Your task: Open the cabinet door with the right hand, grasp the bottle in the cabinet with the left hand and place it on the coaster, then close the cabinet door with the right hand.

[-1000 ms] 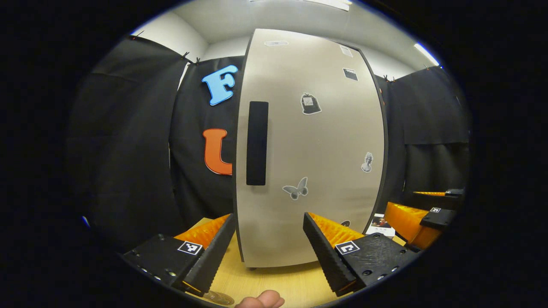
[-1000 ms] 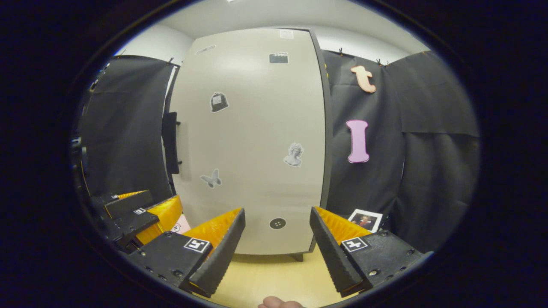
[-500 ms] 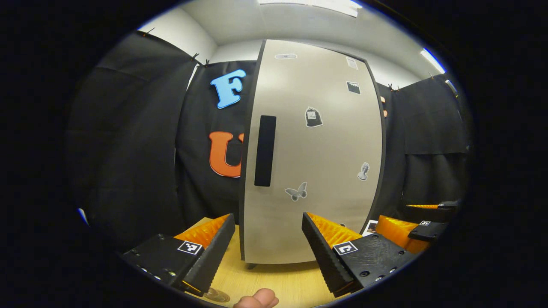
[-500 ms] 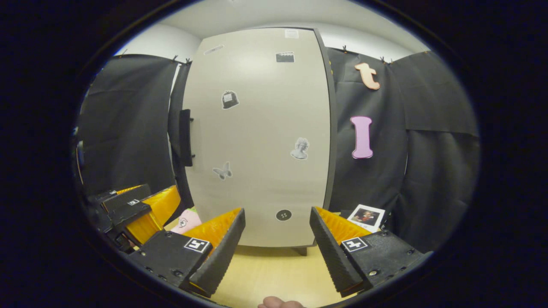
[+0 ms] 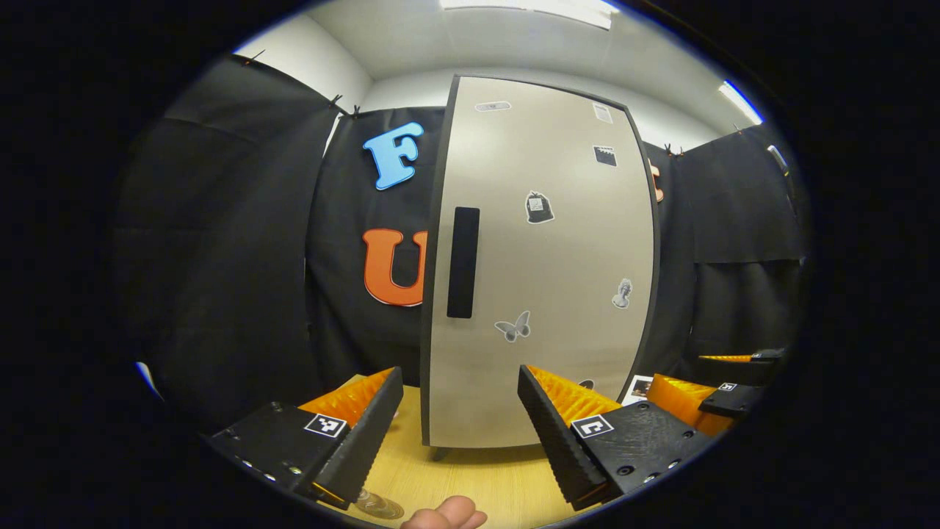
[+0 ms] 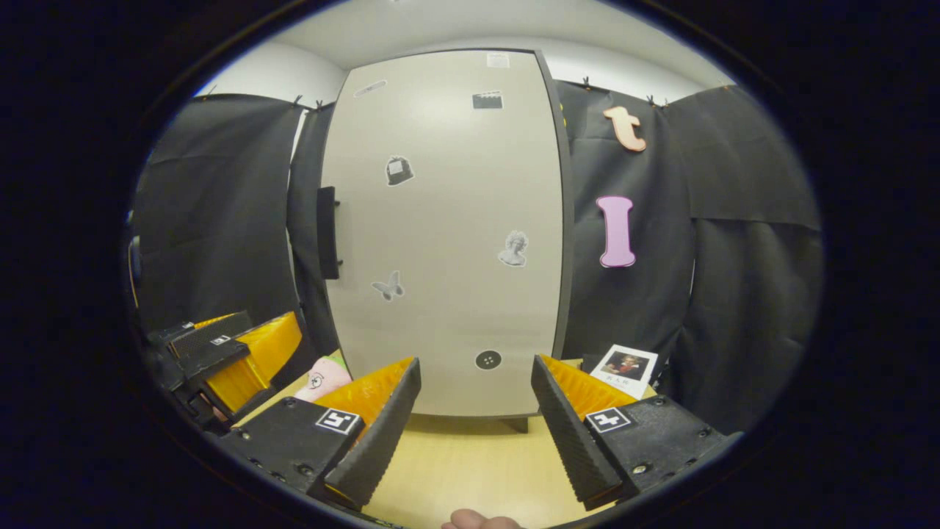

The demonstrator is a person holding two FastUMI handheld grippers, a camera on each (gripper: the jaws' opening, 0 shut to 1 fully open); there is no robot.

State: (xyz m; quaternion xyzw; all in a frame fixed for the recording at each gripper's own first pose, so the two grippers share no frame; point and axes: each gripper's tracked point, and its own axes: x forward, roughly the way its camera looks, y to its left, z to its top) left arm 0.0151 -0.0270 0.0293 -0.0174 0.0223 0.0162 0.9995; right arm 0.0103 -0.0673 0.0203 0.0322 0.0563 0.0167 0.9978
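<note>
Both views have backed off the cabinet door (image 6: 448, 242), now smaller mid-frame and shut; each hand-held gripper (image 6: 474, 411) gapes empty, handle (image 5: 463, 262) ungrasped.

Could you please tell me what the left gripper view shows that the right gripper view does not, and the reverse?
Left gripper view: a round disc on the table near the bottom edge, perhaps the coaster. Right gripper view: a pink item on the table beside the cabinet. Both: the shut cabinet door, its dark handle, a butterfly sticker and the wooden table.
</note>
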